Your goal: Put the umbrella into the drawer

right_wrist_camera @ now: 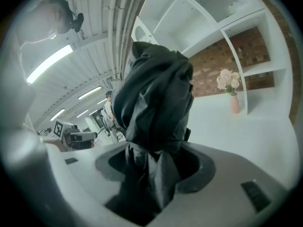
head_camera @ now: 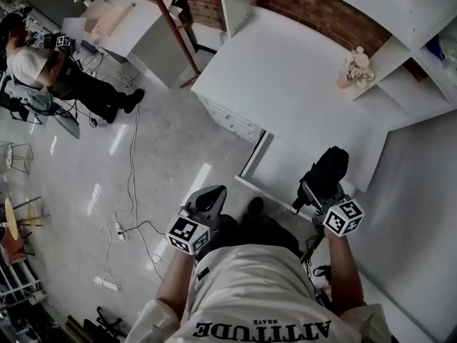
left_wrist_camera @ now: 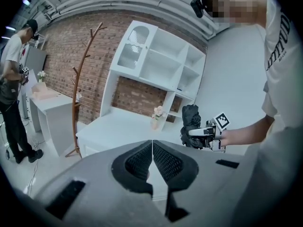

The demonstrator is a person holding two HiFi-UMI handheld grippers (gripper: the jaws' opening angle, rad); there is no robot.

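Observation:
A black folded umbrella (head_camera: 330, 166) stands upright in my right gripper (head_camera: 319, 189), which is shut on its lower part. In the right gripper view the umbrella's cloth (right_wrist_camera: 154, 108) fills the space between the jaws and hides the pads. It hangs above the open white drawer (head_camera: 251, 157) that sticks out from under the white desk (head_camera: 278, 70). My left gripper (head_camera: 208, 199) is held left of the drawer over the floor. Its jaws are shut with nothing between them (left_wrist_camera: 152, 157). The left gripper view also shows the umbrella (left_wrist_camera: 191, 122) in the other gripper.
A vase of flowers (head_camera: 355, 68) stands on the desk beside the white shelf unit (head_camera: 418, 77). A wooden coat rack (head_camera: 171, 27) and a second white table (head_camera: 132, 20) stand at the back left. Another person (head_camera: 36, 66) stands far left. Cables and a power strip (head_camera: 118, 231) lie on the floor.

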